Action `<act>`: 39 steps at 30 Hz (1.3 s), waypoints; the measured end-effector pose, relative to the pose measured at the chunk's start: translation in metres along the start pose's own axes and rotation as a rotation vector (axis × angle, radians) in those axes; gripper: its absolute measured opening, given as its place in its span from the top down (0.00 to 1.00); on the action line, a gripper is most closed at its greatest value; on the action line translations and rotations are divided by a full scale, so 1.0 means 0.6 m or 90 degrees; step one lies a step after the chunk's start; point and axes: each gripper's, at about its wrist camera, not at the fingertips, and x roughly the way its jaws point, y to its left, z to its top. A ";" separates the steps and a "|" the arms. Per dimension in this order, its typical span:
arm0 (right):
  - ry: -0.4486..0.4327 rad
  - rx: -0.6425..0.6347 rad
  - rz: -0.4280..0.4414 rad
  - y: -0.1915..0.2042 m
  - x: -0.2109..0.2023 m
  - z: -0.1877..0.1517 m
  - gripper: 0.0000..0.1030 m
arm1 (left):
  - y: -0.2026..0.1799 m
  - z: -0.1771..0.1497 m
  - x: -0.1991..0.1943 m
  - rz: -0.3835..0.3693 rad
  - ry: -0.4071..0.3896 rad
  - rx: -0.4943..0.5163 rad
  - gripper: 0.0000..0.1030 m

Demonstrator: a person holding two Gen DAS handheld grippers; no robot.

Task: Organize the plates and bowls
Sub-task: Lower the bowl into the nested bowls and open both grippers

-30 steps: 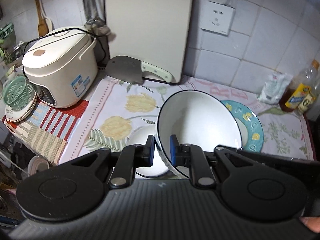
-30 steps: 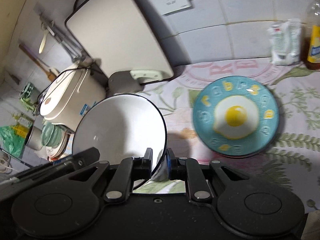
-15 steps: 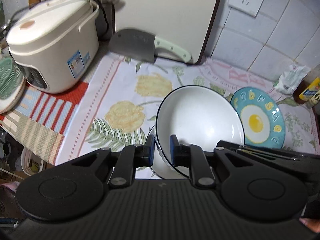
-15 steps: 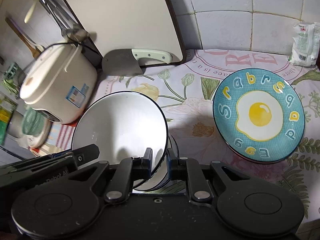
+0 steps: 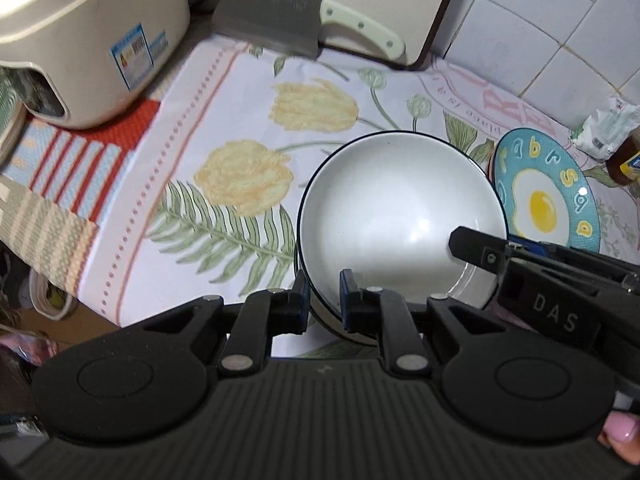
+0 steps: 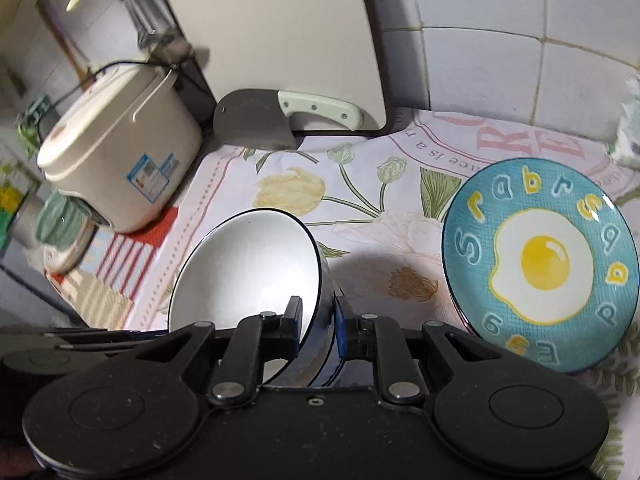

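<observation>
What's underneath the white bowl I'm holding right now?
A second dark-rimmed bowl sits directly under the white bowl; only its rim edge shows. Its inside is covered, so any contents can't be seen.

A home kitchen: a cream electric rice cooker (image 5: 80, 44), a grey steel cleaver with a pale handle (image 5: 280, 20) against a white cutting board (image 6: 280, 40), white wall tiles (image 6: 500, 72), flowered cloth (image 5: 240, 140) covering the surface.
</observation>
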 end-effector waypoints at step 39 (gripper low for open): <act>-0.096 -0.254 0.088 -0.004 -0.138 -0.060 0.40 | 0.016 -0.062 -0.072 -0.029 0.000 -0.008 0.51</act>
